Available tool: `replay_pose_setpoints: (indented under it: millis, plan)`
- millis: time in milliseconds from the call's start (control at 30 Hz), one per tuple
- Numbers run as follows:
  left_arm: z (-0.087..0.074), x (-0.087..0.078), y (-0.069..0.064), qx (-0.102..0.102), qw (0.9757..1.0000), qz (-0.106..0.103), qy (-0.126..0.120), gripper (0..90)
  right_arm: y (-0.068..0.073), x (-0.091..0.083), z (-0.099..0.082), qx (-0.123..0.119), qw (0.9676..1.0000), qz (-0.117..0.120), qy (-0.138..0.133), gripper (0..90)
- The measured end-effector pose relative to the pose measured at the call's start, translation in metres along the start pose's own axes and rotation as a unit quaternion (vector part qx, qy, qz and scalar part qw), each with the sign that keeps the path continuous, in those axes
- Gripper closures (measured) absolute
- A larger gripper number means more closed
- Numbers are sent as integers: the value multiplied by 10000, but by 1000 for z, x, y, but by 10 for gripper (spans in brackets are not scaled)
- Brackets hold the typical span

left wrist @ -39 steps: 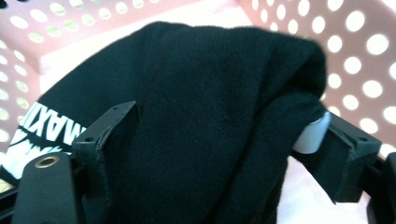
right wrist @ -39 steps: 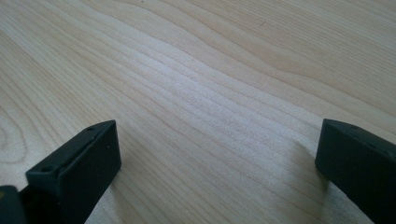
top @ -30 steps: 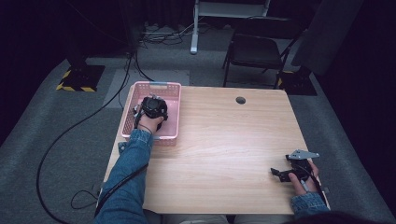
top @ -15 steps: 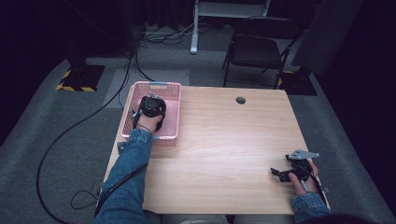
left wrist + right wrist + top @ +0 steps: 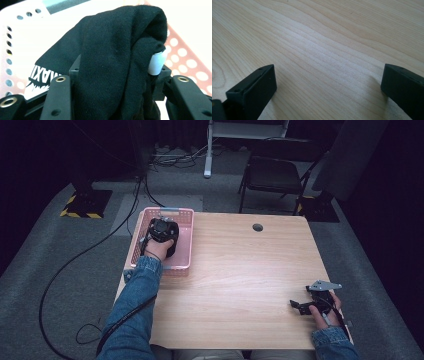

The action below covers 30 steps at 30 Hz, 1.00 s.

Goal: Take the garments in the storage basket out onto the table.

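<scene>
sleeves: blue denim | tool: black jaws, screw holes | cable: black

Grey carpet floor all round wooden table. Dark folding chair at 12 o'clock beyond table. White stand leg at 11 o'clock. Black-yellow hazard-striped base at 10 o'clock. Dim, dark surroundings.

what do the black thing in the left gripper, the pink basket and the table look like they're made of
Black cloth: soft knit fabric, probably cotton jersey, matte, fine ribbing and folds, with white print.
Pink basket: likely moulded plastic, smooth, with rows of round holes.
Table: pale wood or wood-look laminate, visible grain, slight sheen.
</scene>
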<state>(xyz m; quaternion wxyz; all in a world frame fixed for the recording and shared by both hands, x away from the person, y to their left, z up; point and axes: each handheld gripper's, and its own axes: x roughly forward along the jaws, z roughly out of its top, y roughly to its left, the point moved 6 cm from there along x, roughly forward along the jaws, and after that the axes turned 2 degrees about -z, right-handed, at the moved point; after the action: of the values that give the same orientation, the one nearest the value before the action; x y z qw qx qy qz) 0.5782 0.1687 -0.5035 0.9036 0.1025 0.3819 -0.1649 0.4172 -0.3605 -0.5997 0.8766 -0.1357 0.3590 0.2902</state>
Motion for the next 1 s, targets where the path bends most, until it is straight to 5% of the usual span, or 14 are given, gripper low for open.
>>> replay_pose_setpoints:
  millis: [1000]
  plan:
    - [35, -56, -27, 94, 9993, -107, -332, 447, 0, 0, 0, 2, 10000, 2, 1, 1]
